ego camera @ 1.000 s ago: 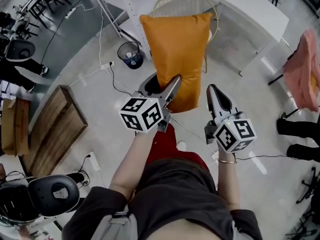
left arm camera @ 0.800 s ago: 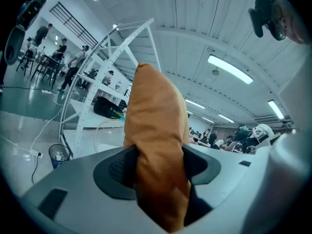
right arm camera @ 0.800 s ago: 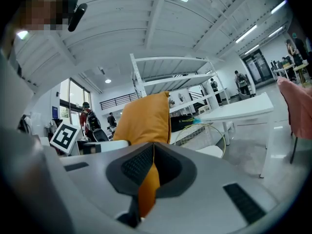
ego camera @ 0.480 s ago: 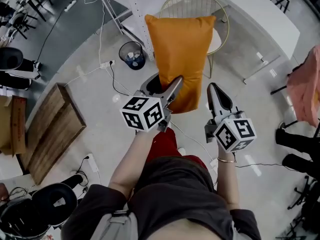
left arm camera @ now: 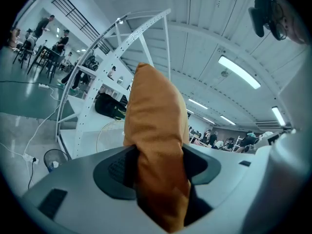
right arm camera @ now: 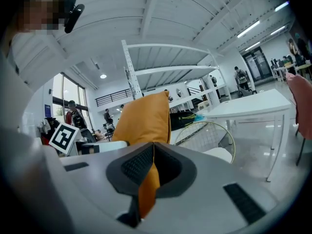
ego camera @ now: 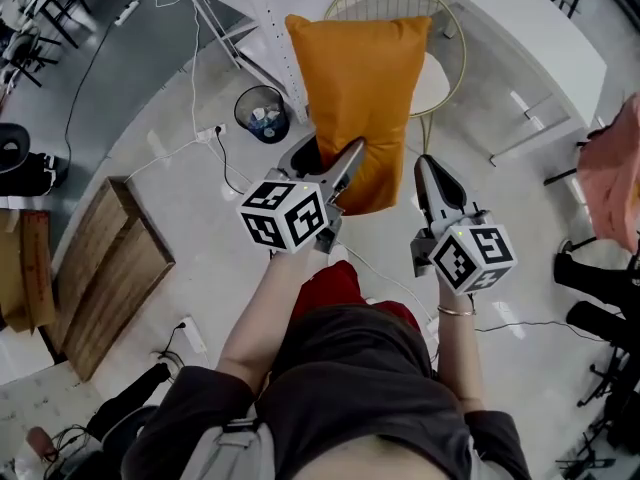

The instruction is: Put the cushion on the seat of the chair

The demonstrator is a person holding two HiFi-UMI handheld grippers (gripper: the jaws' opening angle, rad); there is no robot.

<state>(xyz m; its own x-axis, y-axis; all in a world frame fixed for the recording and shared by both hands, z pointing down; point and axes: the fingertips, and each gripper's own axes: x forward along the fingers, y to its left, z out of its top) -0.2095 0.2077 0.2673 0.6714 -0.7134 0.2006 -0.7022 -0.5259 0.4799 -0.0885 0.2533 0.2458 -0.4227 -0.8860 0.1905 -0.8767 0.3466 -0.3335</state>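
An orange cushion (ego camera: 360, 98) hangs upright in front of me, held from both sides. My left gripper (ego camera: 338, 173) is shut on its thick lower part, and the fabric bulges between the jaws in the left gripper view (left arm camera: 156, 167). My right gripper (ego camera: 424, 176) is shut on a thin fold of the cushion's (right arm camera: 144, 118) lower right edge, pinched flat between the pads (right arm camera: 139, 165). Just beyond the cushion stands a gold wire chair (ego camera: 445, 38) with a white seat (ego camera: 432, 80). The cushion hides part of the chair's back.
A black waste bin (ego camera: 262, 111) stands on the floor left of the chair, beside a white rack frame (ego camera: 268, 28). A white table (ego camera: 535, 28) lies behind and right of the chair. Wooden boards (ego camera: 105, 268) lie at the left, with cables between. Pink cloth (ego camera: 612, 168) hangs at the right.
Both grippers have carried the cushion forward toward the chair, which now shows larger and closer behind it. The black office chair at the lower left has slid out of view.
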